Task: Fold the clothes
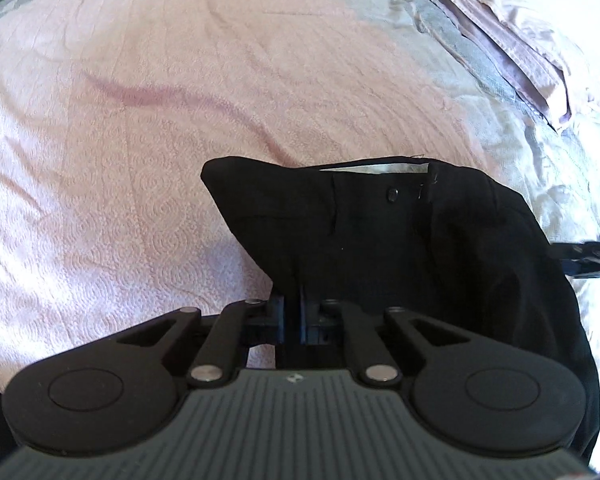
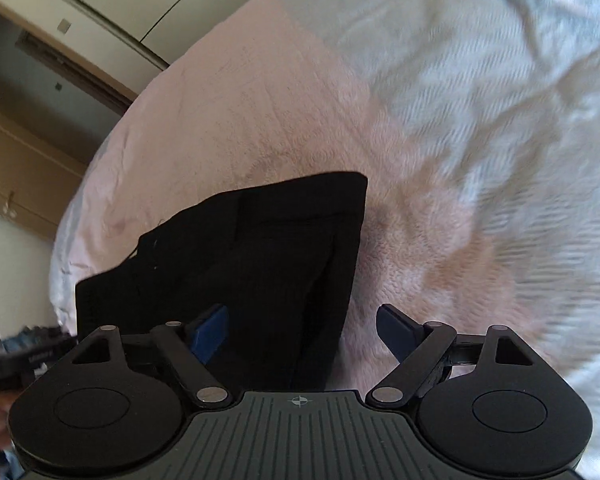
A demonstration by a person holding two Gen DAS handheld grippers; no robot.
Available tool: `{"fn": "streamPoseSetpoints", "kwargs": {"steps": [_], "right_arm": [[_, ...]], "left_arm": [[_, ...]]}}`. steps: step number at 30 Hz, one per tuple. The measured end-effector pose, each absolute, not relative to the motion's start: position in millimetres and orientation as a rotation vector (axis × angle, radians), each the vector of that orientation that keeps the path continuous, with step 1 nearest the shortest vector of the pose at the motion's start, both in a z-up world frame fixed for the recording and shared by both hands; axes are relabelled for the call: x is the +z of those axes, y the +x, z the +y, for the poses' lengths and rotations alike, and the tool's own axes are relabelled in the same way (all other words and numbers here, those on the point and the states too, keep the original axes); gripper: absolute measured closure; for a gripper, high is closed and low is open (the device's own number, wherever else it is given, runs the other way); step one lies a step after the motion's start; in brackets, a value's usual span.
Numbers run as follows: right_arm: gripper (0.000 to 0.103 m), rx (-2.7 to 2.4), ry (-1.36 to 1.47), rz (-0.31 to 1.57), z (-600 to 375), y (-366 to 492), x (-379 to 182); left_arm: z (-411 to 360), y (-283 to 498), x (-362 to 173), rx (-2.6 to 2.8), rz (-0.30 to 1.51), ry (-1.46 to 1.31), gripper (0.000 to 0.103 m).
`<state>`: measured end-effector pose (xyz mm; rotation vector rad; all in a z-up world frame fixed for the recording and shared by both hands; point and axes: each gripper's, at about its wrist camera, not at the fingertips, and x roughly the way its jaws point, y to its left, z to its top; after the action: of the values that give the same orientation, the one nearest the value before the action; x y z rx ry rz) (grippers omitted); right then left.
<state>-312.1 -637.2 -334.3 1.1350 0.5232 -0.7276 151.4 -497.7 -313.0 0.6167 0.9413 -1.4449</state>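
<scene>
Left wrist: my left gripper (image 1: 294, 312) has its fingers pinched on black trousers (image 1: 380, 232) lying on the bed (image 1: 140, 120) — button visible, lower part cut off. Right wrist: right gripper (image 2: 304, 332) fingers wide — trousers (image 2: 260, 248) blurred.

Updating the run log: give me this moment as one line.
left gripper: shut on black trousers | right gripper: open, trousers between jaws | pink bedspread beneath
</scene>
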Motion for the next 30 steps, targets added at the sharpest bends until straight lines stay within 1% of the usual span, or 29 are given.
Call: {"fn": "streamPoseSetpoints", "kwargs": {"steps": [1,2,3,4,6,9,11,15,16,18,19,20,22,23,24,25,26,27,28,30], "right_arm": [[0.042,-0.719,1.183,0.510,-644,-312,-345],[0.071,-0.727,1.203,0.490,-645,-313,-346],[0.098,-0.735,1.221,0.470,-647,-315,-346],[0.098,-0.743,1.240,0.450,-648,-317,-347],[0.099,-0.742,1.157,0.396,-636,-326,-317],[0.099,-0.788,1.074,0.311,-602,-362,-259],[0.099,-0.855,1.073,0.234,-576,-404,-223],[0.099,-1.056,1.120,0.083,-520,-500,-170],[0.099,-1.120,1.132,0.044,-506,-526,-161],[0.099,-1.250,1.152,-0.017,-484,-573,-154],[0.099,-1.315,1.161,-0.048,-473,-596,-151],[0.099,-1.361,1.191,-0.019,-474,-610,-165],[0.098,-1.451,1.250,0.044,-476,-637,-193],[0.096,-1.496,1.279,0.076,-477,-650,-207],[0.079,-1.541,1.308,0.109,-478,-663,-222],[0.056,-1.586,1.336,0.142,-479,-677,-236],[0.048,-1.621,1.320,0.195,-480,-681,-243],[0.046,-1.618,1.309,0.213,-481,-683,-244],[0.045,-1.614,1.299,0.230,-482,-684,-245],[0.045,-1.586,1.277,0.264,-485,-678,-247]], "left_arm": [[-498,150,-309,-1.451,0.930,0.619,0.100],[-499,148,-301,-1.460,0.911,0.621,0.100],[-502,145,-289,-1.478,0.889,0.621,0.100],[-506,142,-277,-1.500,0.864,0.619,0.100],[-519,126,-245,-1.576,0.790,0.650,0.100],[-549,84,-191,-1.720,0.643,0.724,0.100],[-573,42,-157,-1.838,0.547,0.757,0.100],[-621,-67,-107,-2.092,0.371,0.797,0.100],[-633,-99,-102,-2.157,0.340,0.804,0.100],[-659,-164,-111,-2.245,0.321,0.823,0.099],[-672,-196,-118,-2.284,0.318,0.834,0.094],[-685,-225,-130,-2.303,0.337,0.849,0.086],[-708,-273,-167,-2.277,0.432,0.913,0.079],[-715,-288,-183,-2.254,0.467,0.941,0.079],[-717,-298,-197,-2.229,0.491,0.962,0.079],[-714,-298,-206,-2.216,0.506,0.973,0.079],[-706,-291,-212,-2.212,0.516,0.975,0.078],[-699,-285,-217,-2.208,0.526,0.977,0.076],[-691,-272,-223,-2.188,0.539,0.984,0.072],[-674,-235,-232,-2.108,0.577,1.001,0.071]]}}
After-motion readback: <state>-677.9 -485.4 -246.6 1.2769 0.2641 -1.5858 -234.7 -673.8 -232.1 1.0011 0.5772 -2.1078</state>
